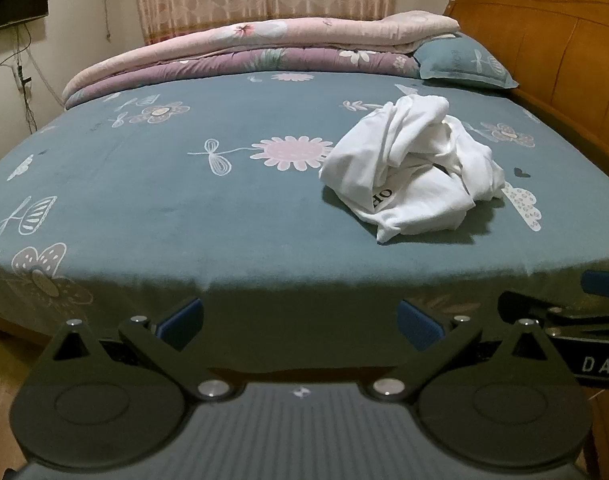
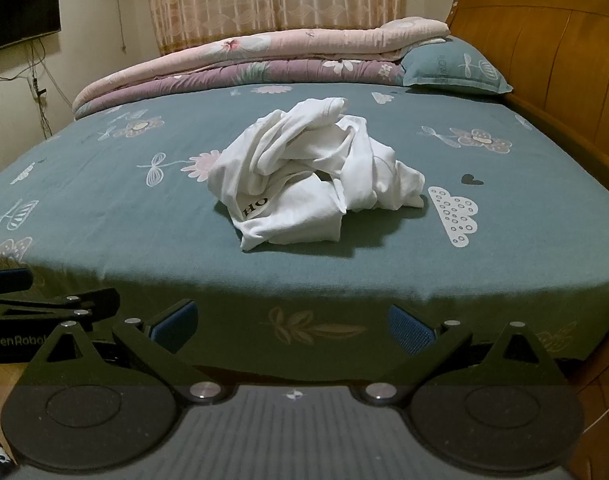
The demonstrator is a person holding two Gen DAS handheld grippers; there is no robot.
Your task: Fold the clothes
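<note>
Left gripper (image 1: 300, 326), right gripper (image 2: 292, 330): jaws apart, empty, near bed edge | crumpled white T-shirt (image 2: 310, 174) farther, untouched on bed (image 2: 104, 200), awaiting spreading.

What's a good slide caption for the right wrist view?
Open right gripper faces a crumpled white garment on the floral bed sheet.

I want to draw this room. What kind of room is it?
Most likely a bedroom: there is a bed with a wooden headboard, a pillow, and folded quilts.
</note>
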